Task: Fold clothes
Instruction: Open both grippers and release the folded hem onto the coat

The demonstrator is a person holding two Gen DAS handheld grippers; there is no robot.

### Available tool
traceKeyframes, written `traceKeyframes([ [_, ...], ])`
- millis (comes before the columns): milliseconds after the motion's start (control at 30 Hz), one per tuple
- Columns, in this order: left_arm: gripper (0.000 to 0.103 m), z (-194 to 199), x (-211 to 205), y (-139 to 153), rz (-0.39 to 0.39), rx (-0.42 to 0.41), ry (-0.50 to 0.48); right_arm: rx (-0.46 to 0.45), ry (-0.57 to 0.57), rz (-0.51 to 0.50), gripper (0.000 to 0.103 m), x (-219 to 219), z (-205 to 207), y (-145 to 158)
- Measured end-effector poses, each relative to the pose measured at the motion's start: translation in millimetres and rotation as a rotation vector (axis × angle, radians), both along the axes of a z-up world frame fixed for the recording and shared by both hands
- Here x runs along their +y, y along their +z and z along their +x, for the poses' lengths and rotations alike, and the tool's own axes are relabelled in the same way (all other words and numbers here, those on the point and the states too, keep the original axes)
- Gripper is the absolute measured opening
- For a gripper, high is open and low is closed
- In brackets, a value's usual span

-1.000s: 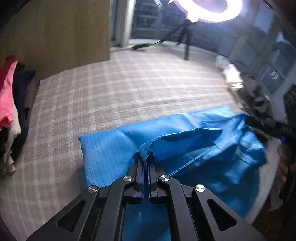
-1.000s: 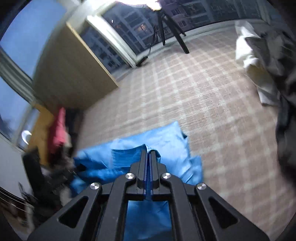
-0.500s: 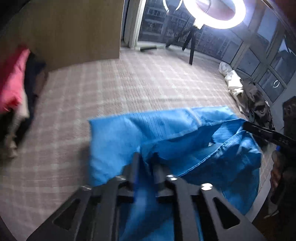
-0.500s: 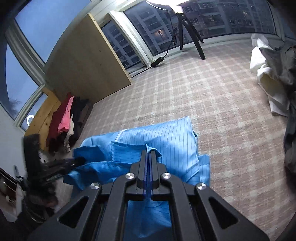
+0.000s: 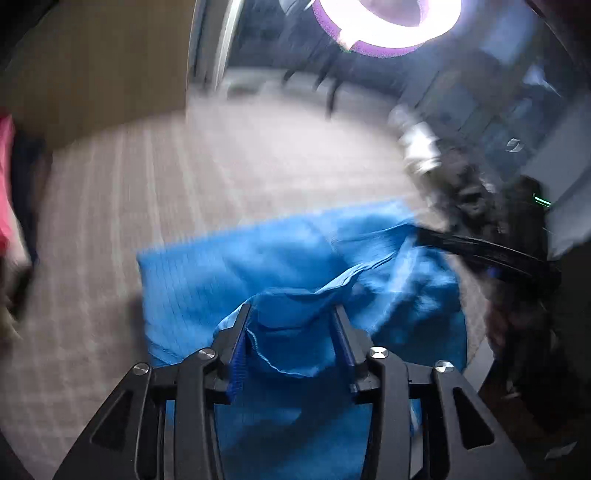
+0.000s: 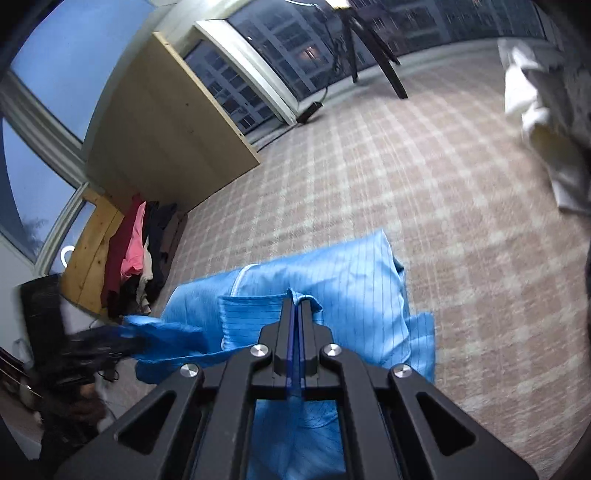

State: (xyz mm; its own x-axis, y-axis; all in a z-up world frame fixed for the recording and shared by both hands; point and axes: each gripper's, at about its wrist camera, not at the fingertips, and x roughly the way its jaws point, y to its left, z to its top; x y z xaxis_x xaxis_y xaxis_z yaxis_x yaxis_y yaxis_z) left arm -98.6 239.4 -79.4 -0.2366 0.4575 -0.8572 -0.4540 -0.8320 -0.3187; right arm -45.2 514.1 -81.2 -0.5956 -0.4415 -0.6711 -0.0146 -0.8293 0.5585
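A blue striped garment (image 5: pixel 280 266) lies partly folded on the checked surface (image 5: pixel 155 177). My left gripper (image 5: pixel 293 314) is open, its jaws spread either side of a loose blue fold that rests between them. My right gripper (image 6: pixel 295 304) is shut on an edge of the same blue garment (image 6: pixel 332 273). The right gripper also shows in the left wrist view (image 5: pixel 480 251) at the garment's right side. The left gripper shows blurred in the right wrist view (image 6: pixel 96 341) at the left.
A stack of red, pink and dark clothes (image 6: pixel 136 251) stands at the left by a wooden board (image 6: pixel 162 122). A pile of white and dark clothes (image 6: pixel 535 110) lies at the right. A ring light (image 5: pixel 384 22) on a tripod stands at the back.
My left gripper has opened and let go of the blue fold it was pinching. The right gripper stays shut on the garment. The left view is blurred by motion.
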Motion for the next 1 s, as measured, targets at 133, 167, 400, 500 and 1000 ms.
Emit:
traceKeyframes([
  [133, 0.031, -22.7, -12.0, 8.8, 0.255, -0.078, 0.044, -0.009, 0.015, 0.026, 0.002, -2.4, 1.7, 0.1],
  [167, 0.031, -25.0, -19.1, 18.0, 0.337, -0.078, 0.068, -0.011, 0.018, 0.037, 0.002, -3.0, 1.9, 0.2],
  [400, 0.031, 31.4, -27.0, 87.7, 0.188, 0.226, 0.026, -0.011, -0.009, 0.006, 0.002, 3.0, -1.5, -2.6],
  [500, 0.026, 72.8, -6.5, 85.3, 0.192, 0.246, -0.137, -0.003, -0.008, -0.005, 0.002, 1.3, -3.4, -2.4],
  [1000, 0.002, 40.4, 82.5, -40.8, 0.023, 0.109, -0.209, 0.139, 0.020, 0.190, 0.002, -31.0, 45.0, 21.0],
])
